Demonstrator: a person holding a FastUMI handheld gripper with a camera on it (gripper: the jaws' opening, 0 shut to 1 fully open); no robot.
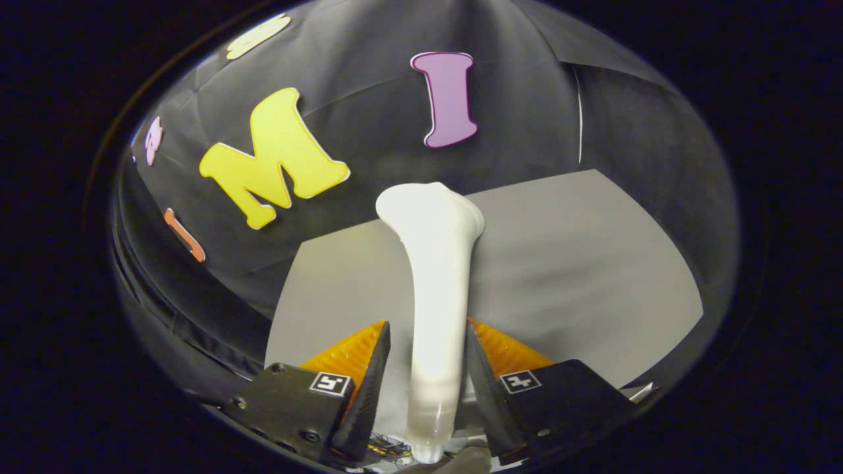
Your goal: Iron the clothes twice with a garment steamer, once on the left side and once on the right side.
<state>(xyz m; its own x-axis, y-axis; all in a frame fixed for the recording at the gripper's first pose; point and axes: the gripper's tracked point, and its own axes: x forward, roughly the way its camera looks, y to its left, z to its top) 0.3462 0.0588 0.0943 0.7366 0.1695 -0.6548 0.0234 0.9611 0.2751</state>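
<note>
Holding the steamer (435, 289) upright in my claw (427, 368), both fingers pressed on its white handle, the flared head sticking up beyond the tips. I judge this as the carry step: steamer grasped, no pass on the clothes begun. A grey sheet (579, 276) lies ahead, past the fingers; can't tell if it's the garment or a counter. Next move calls for bringing the head against one side and stroking along it. Claw points forward, roughly level, slightly tilted.

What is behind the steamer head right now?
Behind the white steamer, held in the claw, lies the grey garment, with the black cloth wall beyond. The cloth directly behind the head is covered, so contact is unclear.
</note>
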